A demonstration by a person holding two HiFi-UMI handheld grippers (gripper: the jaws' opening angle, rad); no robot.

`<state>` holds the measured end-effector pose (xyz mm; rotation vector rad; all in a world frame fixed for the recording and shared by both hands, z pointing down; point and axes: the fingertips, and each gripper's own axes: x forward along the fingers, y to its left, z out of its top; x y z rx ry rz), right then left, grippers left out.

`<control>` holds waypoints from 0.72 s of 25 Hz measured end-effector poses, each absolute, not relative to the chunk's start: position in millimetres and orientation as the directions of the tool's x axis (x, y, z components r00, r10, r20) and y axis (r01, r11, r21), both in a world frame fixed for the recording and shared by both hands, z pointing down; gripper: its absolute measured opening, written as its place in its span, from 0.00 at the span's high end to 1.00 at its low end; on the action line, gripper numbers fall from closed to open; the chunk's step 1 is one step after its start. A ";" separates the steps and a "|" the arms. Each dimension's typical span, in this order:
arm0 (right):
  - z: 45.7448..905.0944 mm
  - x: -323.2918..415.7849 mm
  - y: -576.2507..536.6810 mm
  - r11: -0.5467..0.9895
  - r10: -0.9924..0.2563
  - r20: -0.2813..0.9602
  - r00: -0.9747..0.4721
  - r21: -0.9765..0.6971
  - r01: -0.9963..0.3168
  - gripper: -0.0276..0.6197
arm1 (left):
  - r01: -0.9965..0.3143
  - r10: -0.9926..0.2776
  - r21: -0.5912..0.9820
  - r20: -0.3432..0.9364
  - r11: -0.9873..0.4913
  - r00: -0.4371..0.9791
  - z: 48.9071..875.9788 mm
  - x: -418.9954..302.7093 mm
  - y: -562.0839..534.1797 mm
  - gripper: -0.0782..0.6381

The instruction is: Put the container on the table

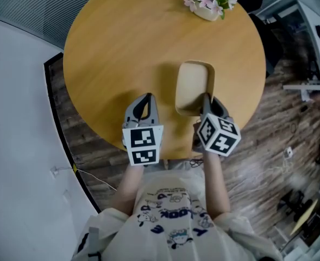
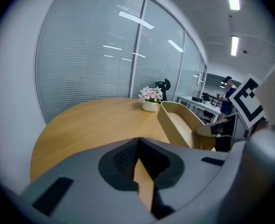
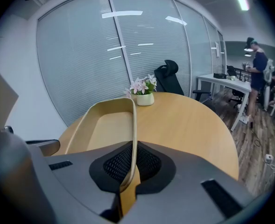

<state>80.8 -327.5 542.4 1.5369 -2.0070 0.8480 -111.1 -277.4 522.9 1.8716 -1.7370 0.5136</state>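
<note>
R tool [image 3: 132,164]: jaws closed on the right long wall of the tan oblong shallow container [image 3: 104,127]; the rim runs between the pads at the container's near end.
Container: over the round light-wood bench [image 1: 127,48], on the side nearest the person, long axis pointing away from them. Can't tell if its base touches the top.
L tool [image 2: 138,148]: jaws shut tip to tip, nothing in them. It sits above the bench just left of the container, not touching it.
Cubes: black-and-white marker cube [image 1: 143,144] on L tool, tilted one [image 1: 218,135] on R tool.
Flowers: white pot of pink flowers [image 1: 208,1] at the bench's far edge, well apart from the container.
Bkgd: curved glass wall [image 3: 81,55] w/ blinds; black office chair [image 3: 167,78] behind the bench; standing person [image 3: 256,73] by the desks at far right.
</note>
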 end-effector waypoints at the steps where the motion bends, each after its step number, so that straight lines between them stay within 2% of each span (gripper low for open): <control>1: 546.4 81.5 -327.6 0.184 -0.666 0.699 -0.262 -0.187 -0.965 0.95 | -0.992 -0.784 0.124 0.612 -0.029 0.100 527.0 -109.8 -277.6 0.89; 18: 623.2 93.5 -311.0 0.206 -0.523 0.813 -0.254 -0.168 -0.964 0.95 | -0.991 -0.681 0.136 0.727 0.015 0.090 593.1 -92.0 -262.1 0.89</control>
